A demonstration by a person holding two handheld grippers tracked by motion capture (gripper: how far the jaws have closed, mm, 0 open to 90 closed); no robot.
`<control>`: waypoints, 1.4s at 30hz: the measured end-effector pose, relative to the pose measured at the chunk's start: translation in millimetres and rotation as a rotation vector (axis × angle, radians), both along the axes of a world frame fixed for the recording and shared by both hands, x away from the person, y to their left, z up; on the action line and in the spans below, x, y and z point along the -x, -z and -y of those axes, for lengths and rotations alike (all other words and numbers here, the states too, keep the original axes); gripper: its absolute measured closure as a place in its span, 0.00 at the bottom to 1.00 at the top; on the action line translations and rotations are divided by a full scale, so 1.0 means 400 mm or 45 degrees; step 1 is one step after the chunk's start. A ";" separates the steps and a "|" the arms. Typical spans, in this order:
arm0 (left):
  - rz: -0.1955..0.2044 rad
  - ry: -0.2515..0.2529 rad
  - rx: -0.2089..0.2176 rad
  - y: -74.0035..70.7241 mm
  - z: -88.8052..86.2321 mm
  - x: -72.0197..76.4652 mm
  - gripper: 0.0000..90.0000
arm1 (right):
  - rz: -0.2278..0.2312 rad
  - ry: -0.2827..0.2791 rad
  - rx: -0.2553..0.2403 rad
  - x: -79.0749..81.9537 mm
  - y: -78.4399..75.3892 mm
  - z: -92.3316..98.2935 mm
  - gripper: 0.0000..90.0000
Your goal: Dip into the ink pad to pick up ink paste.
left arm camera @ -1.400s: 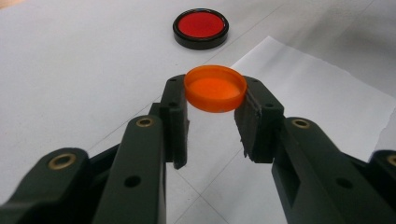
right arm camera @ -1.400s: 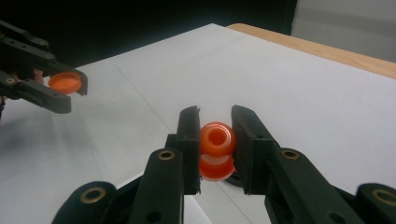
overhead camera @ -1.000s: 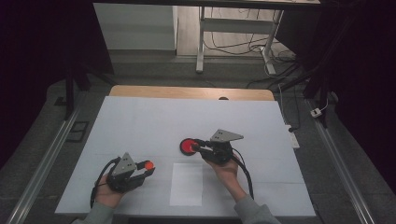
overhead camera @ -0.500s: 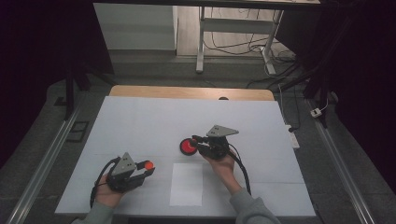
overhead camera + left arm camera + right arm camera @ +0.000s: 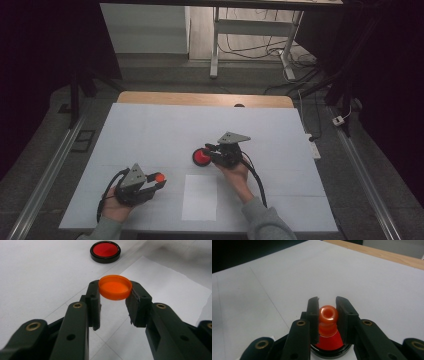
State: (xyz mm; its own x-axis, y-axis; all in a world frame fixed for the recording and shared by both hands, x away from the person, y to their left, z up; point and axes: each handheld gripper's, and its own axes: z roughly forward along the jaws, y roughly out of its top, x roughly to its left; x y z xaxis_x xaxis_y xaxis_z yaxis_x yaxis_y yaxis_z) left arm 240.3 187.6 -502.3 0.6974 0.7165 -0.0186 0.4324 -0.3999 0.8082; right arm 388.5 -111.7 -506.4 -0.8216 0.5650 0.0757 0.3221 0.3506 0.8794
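While the left gripper (image 5: 113, 298) sits near the front left corner of the table (image 5: 150, 125) pinching an orange cap (image 5: 115, 287) by its rim, the right gripper (image 5: 326, 315) is doing the other half of the job closer to the middle. Its jaws are pressed onto the neck of a small orange bottle (image 5: 328, 320), with the open mouth facing up between them. In the right gripper view the bottle looks like it's standing in or just over a black dish with a red inside (image 5: 329, 346); I can't tell if they're touching. The left gripper view shows that same dish (image 5: 105, 251) lying well beyond the cap, past the corner of a white paper sheet (image 5: 200, 197) that lies at the front edge.

So my read: cap's off, bottle's open, and this is the bit where the bottle either gets set down or gets recapped. If it's recapping, the next move needs the two hands brought together, the cap held level and lined up right over that mouth, then lowered and twisted. Bottle has to stay upright and firmly gripped, or the cap will go on crooked.
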 end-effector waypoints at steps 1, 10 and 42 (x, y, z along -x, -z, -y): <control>0.000 -0.001 0.001 0.000 0.000 0.000 0.72 | -0.002 0.002 0.003 -0.001 0.002 -0.002 0.81; 0.001 -0.003 0.004 -0.001 -0.002 0.000 0.72 | -0.018 0.006 0.038 -0.009 0.024 -0.015 0.81; -0.001 0.001 -0.001 -0.001 0.002 0.002 0.72 | -0.015 0.020 0.110 -0.013 0.048 -0.034 0.81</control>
